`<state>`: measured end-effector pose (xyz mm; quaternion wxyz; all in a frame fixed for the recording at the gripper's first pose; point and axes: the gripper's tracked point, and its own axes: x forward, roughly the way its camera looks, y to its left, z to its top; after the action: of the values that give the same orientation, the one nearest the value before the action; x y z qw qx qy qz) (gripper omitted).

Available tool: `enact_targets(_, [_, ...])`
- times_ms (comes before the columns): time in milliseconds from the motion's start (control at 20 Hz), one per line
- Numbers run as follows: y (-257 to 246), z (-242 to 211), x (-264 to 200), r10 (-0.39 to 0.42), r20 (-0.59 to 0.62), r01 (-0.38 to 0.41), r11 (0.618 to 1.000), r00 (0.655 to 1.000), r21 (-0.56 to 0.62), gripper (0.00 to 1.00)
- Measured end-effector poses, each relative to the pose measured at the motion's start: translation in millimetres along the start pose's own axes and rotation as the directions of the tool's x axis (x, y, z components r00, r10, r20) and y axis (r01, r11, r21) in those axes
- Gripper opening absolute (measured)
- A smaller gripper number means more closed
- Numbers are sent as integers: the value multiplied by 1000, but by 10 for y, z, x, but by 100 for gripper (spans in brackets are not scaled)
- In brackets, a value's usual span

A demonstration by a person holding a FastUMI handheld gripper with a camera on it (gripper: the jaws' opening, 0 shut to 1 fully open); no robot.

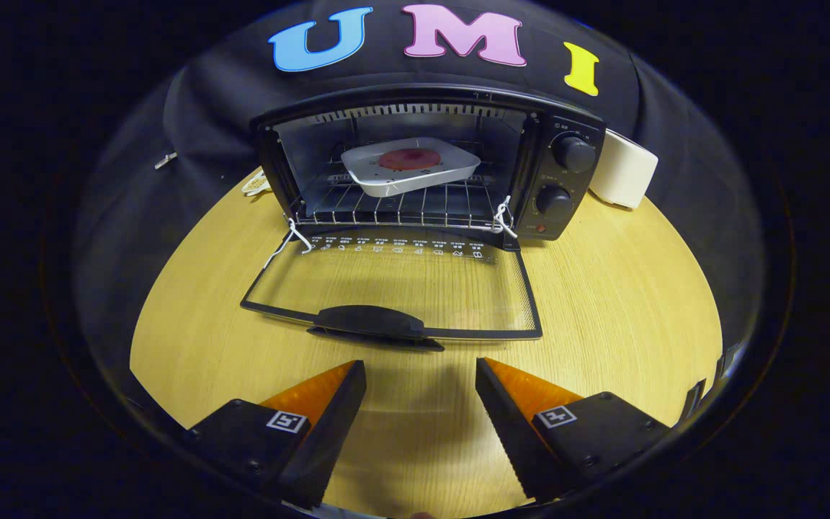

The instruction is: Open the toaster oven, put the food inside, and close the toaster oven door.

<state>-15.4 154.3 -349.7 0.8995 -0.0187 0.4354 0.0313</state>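
Pale wooden tabletop [602,288] carries a black toaster oven [429,162] whose glass door [393,288] lies folded flat, black handle [368,321] nearest the fingers. Inside, on the wire rack [400,205], sits a white square tray [411,167] holding a round reddish piece of food [409,158]. Just short of the handle, the gripper [421,375] hangs spread wide over bare wood, pinching nothing.

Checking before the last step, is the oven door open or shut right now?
Open. The door lies flat on the table, and the tray sits on the rack inside. The hand-held gripper is open, short of the handle.
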Motion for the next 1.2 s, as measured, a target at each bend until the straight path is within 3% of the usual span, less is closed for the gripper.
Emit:
enact_targets(400, [65, 2, 328, -18, -16, 18, 1000, 1000, 5, 99])
enact_targets(800, [86, 130, 181, -15, -11, 15, 999, 1000, -32, 99])
enact_targets(1000, [227, 381, -138, 34, 58, -31, 998, 998, -48, 99])
enact_targets(1200, [276, 845, -437, 75, 208, -64, 996, 975, -57, 99])
